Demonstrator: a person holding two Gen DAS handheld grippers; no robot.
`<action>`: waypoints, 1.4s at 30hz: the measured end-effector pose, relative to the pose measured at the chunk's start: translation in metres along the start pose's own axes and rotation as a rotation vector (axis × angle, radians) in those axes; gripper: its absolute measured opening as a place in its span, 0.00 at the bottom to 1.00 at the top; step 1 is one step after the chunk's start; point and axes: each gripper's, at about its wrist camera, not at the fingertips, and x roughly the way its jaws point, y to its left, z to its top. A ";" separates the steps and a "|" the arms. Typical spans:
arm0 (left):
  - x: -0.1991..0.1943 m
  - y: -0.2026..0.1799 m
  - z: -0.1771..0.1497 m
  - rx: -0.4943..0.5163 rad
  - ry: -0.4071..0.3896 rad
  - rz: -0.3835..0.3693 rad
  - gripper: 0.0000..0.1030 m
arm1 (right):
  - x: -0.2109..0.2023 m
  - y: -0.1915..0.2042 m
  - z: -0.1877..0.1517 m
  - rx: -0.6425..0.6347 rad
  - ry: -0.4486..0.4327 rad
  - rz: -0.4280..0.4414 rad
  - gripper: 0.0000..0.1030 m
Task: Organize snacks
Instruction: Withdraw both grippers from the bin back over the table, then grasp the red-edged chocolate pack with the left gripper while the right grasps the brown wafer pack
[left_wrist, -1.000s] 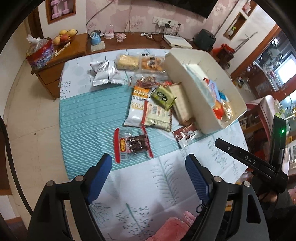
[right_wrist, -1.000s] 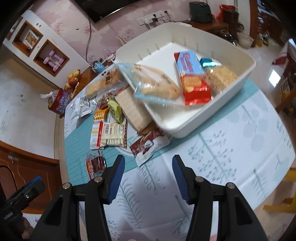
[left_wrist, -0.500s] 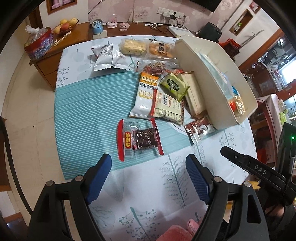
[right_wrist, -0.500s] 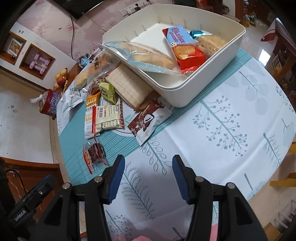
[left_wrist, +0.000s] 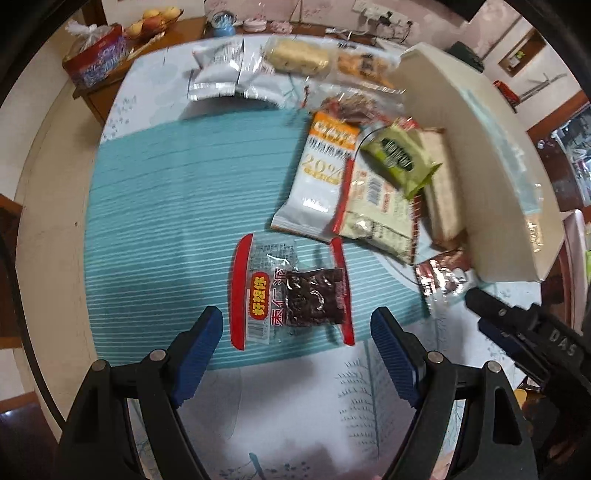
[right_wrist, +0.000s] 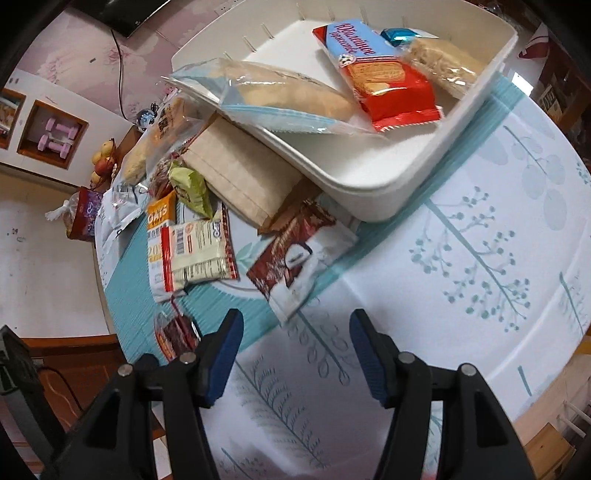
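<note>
Packet under inspection: a clear film snack packet with red sealed edges (left_wrist: 291, 291), lying flat on the teal striped cloth of the desk (left_wrist: 155, 206), directly ahead of the left gripper (left_wrist: 297, 343). That gripper is spread wide and empty, its blue pads flanking the near end of the packet without contact.

Handling assessment: the packet appears light, thin and limp. The film looks glossy and likely slippery; the dark contents fill only one half, so the other half is probably slack wrapper. The best hold, in my judgement, is across a red seam or the wrapper edge, where the film is doubled and stiffer. A pinch on the filling risks crushing it. Because it lies flat, one pad must get under an edge first.

The right gripper (right_wrist: 295, 347) is likewise spread and empty, hovering over the white leaf-print cloth just short of a brown-and-white sachet (right_wrist: 299, 254). This sachet touches the base of the white bin (right_wrist: 373, 199), which already holds several packets. It also looks light and crinkly; its free near corner offers the clearest purchase.

Remaining loose packets lie heaped against the bin's left wall.
</note>
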 end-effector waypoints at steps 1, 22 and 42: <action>0.005 0.000 0.001 -0.002 0.010 0.006 0.79 | 0.002 0.001 0.002 0.002 -0.010 -0.008 0.59; 0.047 -0.006 0.002 0.027 0.085 0.022 0.79 | 0.041 0.020 0.020 0.017 -0.088 -0.141 0.59; 0.046 -0.016 0.012 0.013 0.073 0.087 0.37 | 0.055 0.048 0.026 -0.152 -0.084 -0.284 0.32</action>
